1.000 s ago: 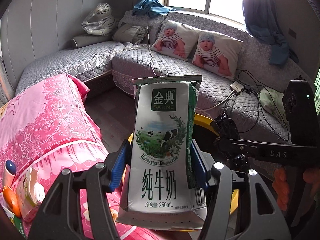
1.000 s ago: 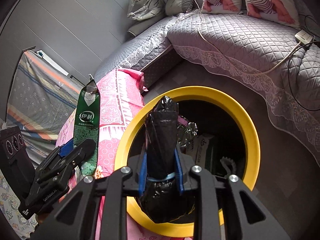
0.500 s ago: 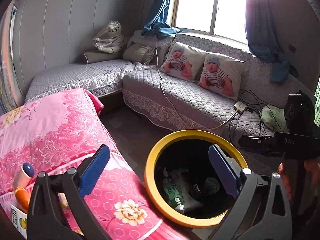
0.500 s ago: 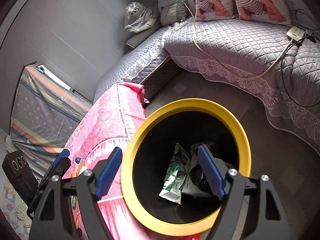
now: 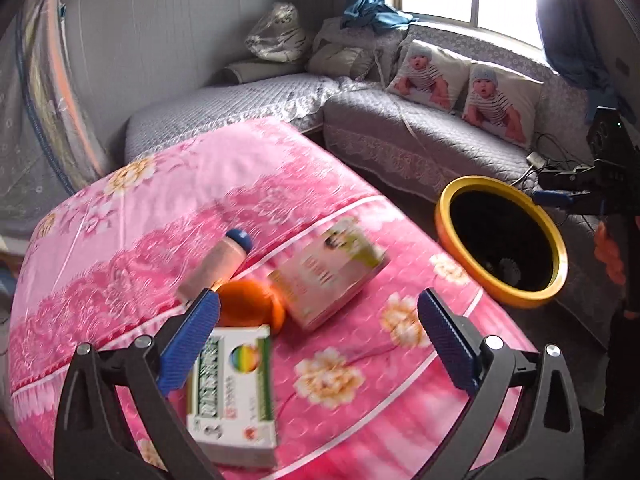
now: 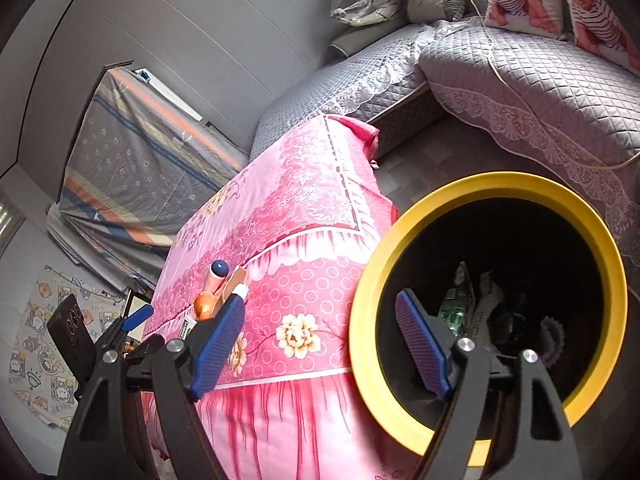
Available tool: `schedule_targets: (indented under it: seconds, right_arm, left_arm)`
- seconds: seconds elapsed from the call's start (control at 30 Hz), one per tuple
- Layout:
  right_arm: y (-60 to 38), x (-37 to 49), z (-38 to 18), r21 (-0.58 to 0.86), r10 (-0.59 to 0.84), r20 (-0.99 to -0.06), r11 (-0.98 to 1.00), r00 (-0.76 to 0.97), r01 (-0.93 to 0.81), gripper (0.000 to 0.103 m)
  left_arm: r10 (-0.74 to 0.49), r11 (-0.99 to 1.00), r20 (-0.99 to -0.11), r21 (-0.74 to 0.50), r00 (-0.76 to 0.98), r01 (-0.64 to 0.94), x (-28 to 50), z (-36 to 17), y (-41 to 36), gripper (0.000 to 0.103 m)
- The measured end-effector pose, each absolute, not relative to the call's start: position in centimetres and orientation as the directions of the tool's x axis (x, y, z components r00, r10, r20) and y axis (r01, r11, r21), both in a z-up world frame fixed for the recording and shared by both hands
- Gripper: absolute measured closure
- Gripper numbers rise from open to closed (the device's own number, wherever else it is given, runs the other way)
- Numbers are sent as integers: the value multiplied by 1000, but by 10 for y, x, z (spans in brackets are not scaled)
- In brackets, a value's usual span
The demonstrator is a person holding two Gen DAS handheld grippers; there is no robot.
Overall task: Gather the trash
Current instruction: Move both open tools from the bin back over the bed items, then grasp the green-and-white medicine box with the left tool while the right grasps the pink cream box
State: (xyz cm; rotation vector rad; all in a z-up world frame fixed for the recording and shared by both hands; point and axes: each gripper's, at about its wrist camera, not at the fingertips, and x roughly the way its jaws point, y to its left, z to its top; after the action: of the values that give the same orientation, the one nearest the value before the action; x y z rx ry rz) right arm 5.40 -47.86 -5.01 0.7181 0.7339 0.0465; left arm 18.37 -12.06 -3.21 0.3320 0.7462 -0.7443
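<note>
Fingers of the left gripper (image 5: 318,334) stand spread wide with nothing between the blue pads, having just been opening; the pink flowered tablecloth (image 5: 208,200) shows through the gap. Taking the yellow-rimmed bin (image 5: 500,240) as the landmark, this gripper hangs over the table on the side away from the bin. Under its left finger lies a green-and-white box (image 5: 230,392), touching an orange round thing (image 5: 250,306) just beyond it. A tan bottle with a blue cap (image 5: 218,266) lies tilted behind that, and a cream-and-yellow carton (image 5: 328,272) rests nearest the bin of the four, though still apart from its rim. The right gripper (image 6: 322,344) also has its fingers parted and empty after just opening; its right pad sits over the bin's dark mouth and its left pad over the tablecloth's hanging edge. Down inside the bin lie a green-and-white milk carton (image 6: 456,304), a pale packet beside it, and a dark crumpled lump I cannot make out clearly. The bin stands on the floor close beside the table, and beyond it runs a grey quilted sofa (image 6: 540,80) with two baby-print cushions (image 5: 466,80).
</note>
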Motion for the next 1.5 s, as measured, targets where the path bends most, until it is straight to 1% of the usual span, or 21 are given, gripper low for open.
schedule_targets:
  seconds: [0.13,0.3,0.6,0.73,0.8,0.83,0.87,0.97,1.07,1.17,1.27,1.33,1.4,1.5]
  right_arm:
    - [-462,68,-53,614,314,-606,769,731,179,28]
    - [-447,75,-53,603,337,-618,783,711,153,28]
    - [-451,72,-54,604,335,-618,782,711,156,28]
    - [-450,74,-56,609,346,-618,779,706,152,28]
    - [-447,74,-54,607,348,-617,781,706,146,28]
    - [-446,75,-53,605,351,-617,783,704,141,28]
    - [-444,76,-52,604,356,-617,786,702,132,28]
    - [-430,82,-45,576,377,-626,814,683,79,28]
    - [-402,92,-35,476,371,-669,879,643,-12,28]
    - [-369,101,-30,323,313,-721,941,618,-100,28]
    - [-340,110,-30,228,299,-751,954,588,-194,28]
    - [-321,117,-30,139,286,-773,947,566,-288,28]
    - [-300,123,-31,17,258,-796,914,547,-406,28]
    - [-271,138,-34,-133,216,-843,805,493,-579,28]
  left_arm:
    - [-425,750,-769,-3,478,662,200,-52,-84,8]
    - [-385,774,-813,-27,437,633,216,-76,-74,8]
    - [-347,783,-844,-20,410,621,228,-93,-77,9]
    - [-313,789,-854,11,417,615,230,-98,-79,9]
    - [-297,790,-860,22,414,613,231,-101,-80,21]
    - [-297,790,-866,14,402,613,232,-102,-80,37]
    - [-300,793,-869,1,393,609,232,-103,-79,41]
    - [-311,792,-850,16,425,611,227,-93,-74,42]
    - [-345,789,-818,13,460,614,215,-71,-65,42]
    - [-395,796,-780,-28,485,605,205,-52,-48,42]
    - [-432,810,-749,-78,502,581,194,-42,-27,42]
    - [-464,812,-730,-124,502,571,186,-39,-14,42]
    - [-475,818,-719,-148,508,555,178,-38,-2,42]
    - [-493,821,-701,-179,515,542,169,-38,12,42]
